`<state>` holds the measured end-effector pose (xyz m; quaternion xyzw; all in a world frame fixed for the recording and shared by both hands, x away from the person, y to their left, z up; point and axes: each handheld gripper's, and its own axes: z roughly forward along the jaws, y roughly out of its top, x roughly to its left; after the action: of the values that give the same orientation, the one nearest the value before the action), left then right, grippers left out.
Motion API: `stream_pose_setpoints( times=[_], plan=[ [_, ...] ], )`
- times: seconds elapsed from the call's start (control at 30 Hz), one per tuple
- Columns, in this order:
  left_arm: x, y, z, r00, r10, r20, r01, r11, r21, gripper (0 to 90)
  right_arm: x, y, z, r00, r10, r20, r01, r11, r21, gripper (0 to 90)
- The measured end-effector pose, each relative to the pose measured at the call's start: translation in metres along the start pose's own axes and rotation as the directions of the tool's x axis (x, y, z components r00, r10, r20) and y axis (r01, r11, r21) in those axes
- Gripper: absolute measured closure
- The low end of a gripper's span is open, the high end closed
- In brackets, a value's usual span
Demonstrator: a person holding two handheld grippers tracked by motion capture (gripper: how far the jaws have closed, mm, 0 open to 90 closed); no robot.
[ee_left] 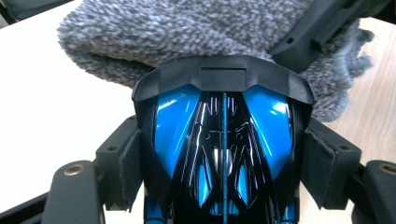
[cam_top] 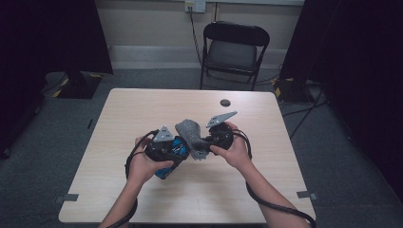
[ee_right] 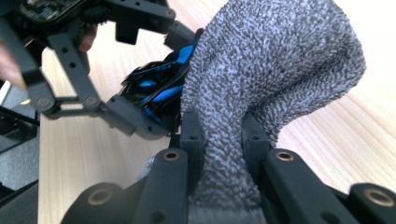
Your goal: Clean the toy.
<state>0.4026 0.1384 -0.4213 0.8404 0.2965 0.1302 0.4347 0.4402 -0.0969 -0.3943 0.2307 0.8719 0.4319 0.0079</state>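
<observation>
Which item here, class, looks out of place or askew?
Nothing looks damaged or spilled. The grey fuzzy cloth hangs bunched from the right tongs, draped against the blue-black toy gripped by the left tongs.

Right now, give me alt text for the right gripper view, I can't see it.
The right gripper pinches a fuzzy grey sock between its black jaws. Behind it, the left gripper clamps a shiny blue and black object above the wooden table.

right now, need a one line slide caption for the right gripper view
Right gripper pinches a fuzzy grey sock while the left gripper holds a blue-and-black toy against it.
</observation>
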Motion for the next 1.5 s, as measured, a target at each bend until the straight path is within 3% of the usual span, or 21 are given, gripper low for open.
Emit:
stream_pose_setpoints(
  times=[0.7, 1.5],
  plan=[
    [0.008, -0.003, -0.006, 0.9992, -0.018, -0.037, 0.017, 0.9998, -0.013, 25.6, 0.010, -0.010, -0.003, 0.9987, -0.030, -0.040, 0.030, 0.9995, 0.004, 76.5],
    [0.015, -0.007, -0.010, 0.9972, -0.043, -0.061, 0.041, 0.9988, -0.025, 25.6, 0.022, -0.034, -0.008, 0.9948, -0.047, -0.090, 0.046, 0.9989, -0.011, 76.5]
  ],
)
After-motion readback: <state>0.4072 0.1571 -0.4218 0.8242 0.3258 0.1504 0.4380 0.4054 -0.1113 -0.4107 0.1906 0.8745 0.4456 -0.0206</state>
